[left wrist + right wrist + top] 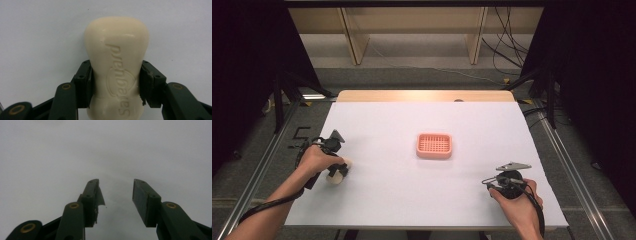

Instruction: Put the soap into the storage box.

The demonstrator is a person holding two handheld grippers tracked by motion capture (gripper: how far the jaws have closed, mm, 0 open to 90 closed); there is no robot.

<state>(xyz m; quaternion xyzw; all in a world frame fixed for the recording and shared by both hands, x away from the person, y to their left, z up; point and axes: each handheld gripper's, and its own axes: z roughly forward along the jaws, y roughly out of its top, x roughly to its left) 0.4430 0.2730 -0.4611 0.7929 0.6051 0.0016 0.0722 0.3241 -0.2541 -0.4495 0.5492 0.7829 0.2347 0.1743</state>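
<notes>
Cream soap bar (117, 65) sits pinched at its waist between my left gripper (115, 82) jaws, closed against both sides. My right gripper (115, 195) jaws gape apart over bare white table (412, 200), holding nothing.

The right gripper (115, 195) looks down along its two black jaws, which rise from the bottom edge and stand apart with a clear gap between them and nothing held in it. Brass-coloured rivets mark the linkage arms at the lower left and lower right. The left pad (96, 197) has a thin flap of its lining peeling off the inner face, with a torn lower edge. The right pad (142, 201) shows a flat, finely ribbed inner face. Behind the jaws lies the plain white table surface (50, 152), softly out of focus.
</notes>
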